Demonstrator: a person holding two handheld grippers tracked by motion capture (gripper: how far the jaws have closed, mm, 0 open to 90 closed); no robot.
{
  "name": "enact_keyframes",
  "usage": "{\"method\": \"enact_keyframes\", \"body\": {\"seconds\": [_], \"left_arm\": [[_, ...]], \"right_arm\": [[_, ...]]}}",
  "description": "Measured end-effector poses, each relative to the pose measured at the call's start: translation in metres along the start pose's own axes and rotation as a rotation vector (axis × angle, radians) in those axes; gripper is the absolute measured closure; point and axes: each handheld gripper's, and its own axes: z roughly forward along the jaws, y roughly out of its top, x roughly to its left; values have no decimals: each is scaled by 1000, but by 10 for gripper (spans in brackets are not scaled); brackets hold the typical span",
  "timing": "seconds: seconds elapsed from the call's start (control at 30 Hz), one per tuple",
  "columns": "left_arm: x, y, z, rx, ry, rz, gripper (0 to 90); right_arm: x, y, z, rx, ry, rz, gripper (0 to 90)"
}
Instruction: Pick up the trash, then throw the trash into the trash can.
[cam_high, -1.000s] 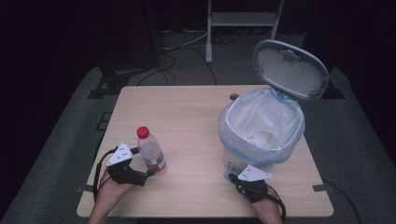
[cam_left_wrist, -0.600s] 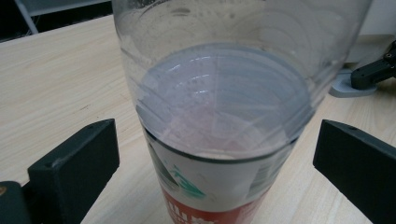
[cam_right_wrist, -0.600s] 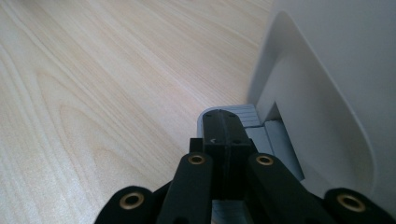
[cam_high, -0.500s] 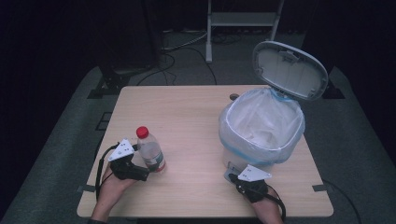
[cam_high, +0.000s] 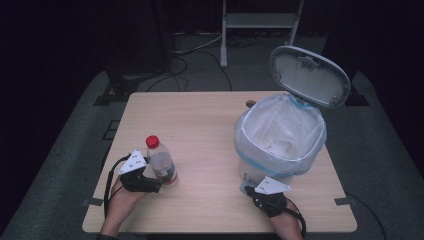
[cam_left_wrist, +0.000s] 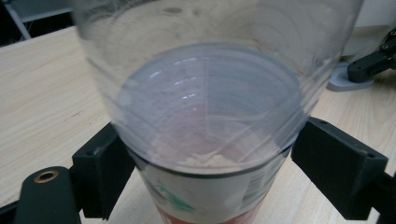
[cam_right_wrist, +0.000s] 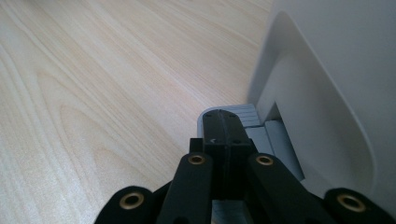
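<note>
The wooden counter (cam_high: 210, 125) carried a white bin (cam_high: 280, 145) on its right half, lined with a clear bag (cam_high: 300, 155) and with its lid (cam_high: 310, 75) standing open toward the back. A small dark round thing (cam_high: 250, 104) lay just behind the bin; what it was could not be told. On the left half, well apart from the bin, a clear bottle (cam_high: 161, 162) with a red cap (cam_high: 152, 141) stood upright near the front edge. The left gripper (cam_high: 150, 182) was closed around its lower body; the left gripper view showed a black jaw pressed against each side of the bottle (cam_left_wrist: 205, 121) above a printed label (cam_left_wrist: 205, 200). The right gripper (cam_high: 252, 189) sat at the bin's front foot. The right gripper view showed its jaws pressed together, their tips resting on the grey pedal (cam_right_wrist: 252, 119) at the bin's base (cam_right_wrist: 327, 93).
</note>
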Motion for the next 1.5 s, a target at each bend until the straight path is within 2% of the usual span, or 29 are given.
{"method": "enact_keyframes", "body": {"seconds": [0.13, 0.47, 1.07, 1.5], "left_arm": [[0, -2, 1, -11, 1, 4, 209], [0, -3, 2, 0, 10, 8, 253], [-2, -3, 0, -17, 6, 3, 276], [-3, 3, -8, -56, -14, -20, 283]], "right_arm": [[0, 0, 0, -1, 0, 1, 900], [0, 0, 0, -1, 1, 4, 900], [-1, 0, 0, -3, 6, 6, 899], [-1, -1, -1, -9, 10, 23, 900]]}}
